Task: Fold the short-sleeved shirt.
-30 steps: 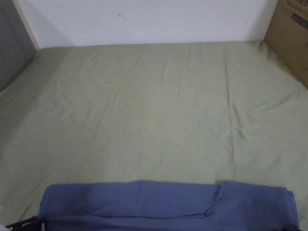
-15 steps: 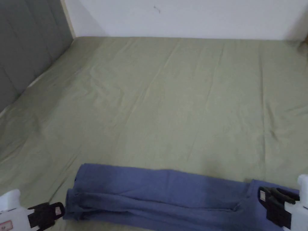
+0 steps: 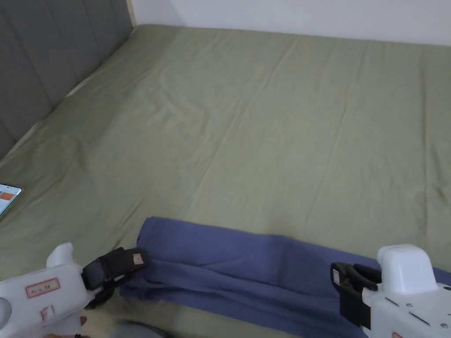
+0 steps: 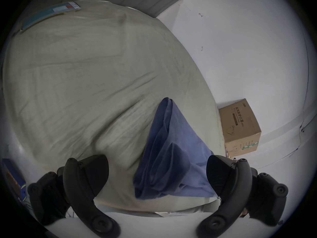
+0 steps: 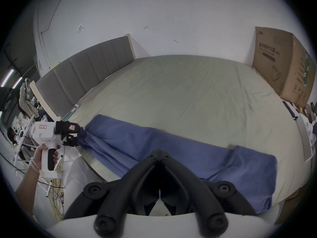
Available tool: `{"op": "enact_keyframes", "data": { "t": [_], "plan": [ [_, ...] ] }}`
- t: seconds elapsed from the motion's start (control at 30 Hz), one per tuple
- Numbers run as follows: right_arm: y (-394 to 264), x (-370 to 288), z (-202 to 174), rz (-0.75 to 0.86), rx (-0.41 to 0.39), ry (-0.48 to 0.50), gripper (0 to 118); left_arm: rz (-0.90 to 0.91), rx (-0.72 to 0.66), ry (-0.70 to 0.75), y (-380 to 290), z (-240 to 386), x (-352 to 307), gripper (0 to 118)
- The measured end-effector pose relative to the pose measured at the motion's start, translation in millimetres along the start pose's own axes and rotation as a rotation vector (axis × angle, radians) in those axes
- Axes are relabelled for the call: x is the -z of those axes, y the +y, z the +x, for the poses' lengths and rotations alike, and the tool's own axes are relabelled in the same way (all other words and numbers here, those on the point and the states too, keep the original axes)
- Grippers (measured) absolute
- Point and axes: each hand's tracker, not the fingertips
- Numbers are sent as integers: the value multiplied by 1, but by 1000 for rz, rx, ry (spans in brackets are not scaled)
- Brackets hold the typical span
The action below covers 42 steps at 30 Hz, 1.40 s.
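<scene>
Shirt [image 3: 246, 273] is already folded lengthwise into a long narrow blue band lying along the near edge of the bed [image 3: 264, 132], sleeves tucked in as far as I can tell; what's left, I'd judge, is the crosswise fold, bringing one end over the other to make a compact rectangle. My left gripper [image 4: 157, 176] has its jaws spread wide, straddling the left end of the band with nothing pinched; in the head view it sits right at that end [image 3: 115, 275], near or just touching the cloth, can't tell which. My right gripper [image 5: 159, 153] has its jaws pressed together at the tips, hovering over the band's near edge toward the right end; no cloth between them that I can see, so I read it as empty. In the head view it sits over the right part of the band [image 3: 341, 288]. Cardboard box [image 5: 281, 66] stands at the far right corner, phone [image 3: 8, 196] lies at the left edge of the bed, both well apart from the shirt.
</scene>
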Motion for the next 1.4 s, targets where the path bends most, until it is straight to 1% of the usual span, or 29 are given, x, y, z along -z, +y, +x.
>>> {"op": "enact_keyframes", "data": {
  "t": [0.1, 0.2, 0.27, 0.3, 0.37, 0.4, 0.43, 0.47, 0.5, 0.53, 0.6, 0.63, 0.7, 0.73, 0.8, 0.9, 0.93, 0.97, 1.03, 1.1, 1.2, 1.23, 1.3, 1.37, 1.4],
  "plan": [
    [-2, 5, -2, -21, -9, 5, 0, 6, -100, -87, 2, -1, 1, 114],
    [-5, 9, 0, -39, -26, -5, 0, -21, -122, -188, 1, 2, 7, 112],
    [-9, 10, 5, -53, -20, -4, 0, -38, -132, -188, -3, 2, 18, 98],
    [-10, 11, 8, -59, -14, -7, 0, -40, -128, -180, -4, 2, 22, 85],
    [-12, 9, 8, -64, 3, -9, 0, -42, -156, -145, -7, -8, 27, 16],
    [-13, 7, 11, -65, 12, -11, 0, -68, -222, -103, -8, -13, 31, 10],
    [-14, 6, 15, -64, 23, -12, 0, -93, -257, -88, -13, -14, 34, 9],
    [-14, 4, 18, -63, 29, -17, 0, -81, -214, -116, -13, -13, 31, 9],
    [-11, -3, 6, -60, 37, -35, 0, -49, -140, -84, -16, 2, 23, 9],
    [-12, -7, 9, -52, 46, -51, 0, -49, -88, -49, -15, 13, 20, 9],
    [-13, -14, 17, -42, 75, -65, 0, -48, -27, 8, -17, 46, 11, 9],
    [-16, -18, 30, -37, 93, -66, 0, -28, 35, 45, -16, 63, 7, 9],
    [-18, -26, 40, -20, 126, -88, 0, 16, 139, 71, -15, 99, 1, 9],
    [-20, -32, 44, -9, 140, -100, 0, 27, 203, 95, 0, 95, 3, 9],
    [-24, -43, 52, 11, 179, -119, 0, 40, 333, 91, -4, 136, 4, 9],
    [-34, -60, 64, 23, 237, -126, 0, 14, 614, 159, -28, 209, 19, 9],
    [-38, -65, 68, 27, 250, -130, 0, -18, 701, 162, -41, 232, 28, 9],
    [-43, -70, 72, 30, 262, -138, 0, -42, 768, 151, -53, 250, 36, 9],
    [-53, -82, 84, 38, 295, -152, 0, -98, 889, 71, -89, 287, 60, 9],
    [-61, -89, 94, 46, 343, -163, 0, -186, 944, 5, -121, 305, 91, 9],
    [-71, -98, 114, 72, 420, -177, 0, -371, 995, -35, -162, 313, 139, 9],
    [-74, -102, 119, 78, 451, -189, 0, -418, 984, -21, -177, 312, 155, 9],
    [-81, -108, 132, 96, 470, -195, 0, -465, 991, 13, -194, 309, 175, 9],
    [-85, -114, 137, 108, 481, -202, 0, -462, 1008, 29, -206, 305, 184, 12],
    [-87, -115, 141, 110, 483, -207, 0, -461, 1007, 29, -208, 303, 186, 20]
  ]
}}
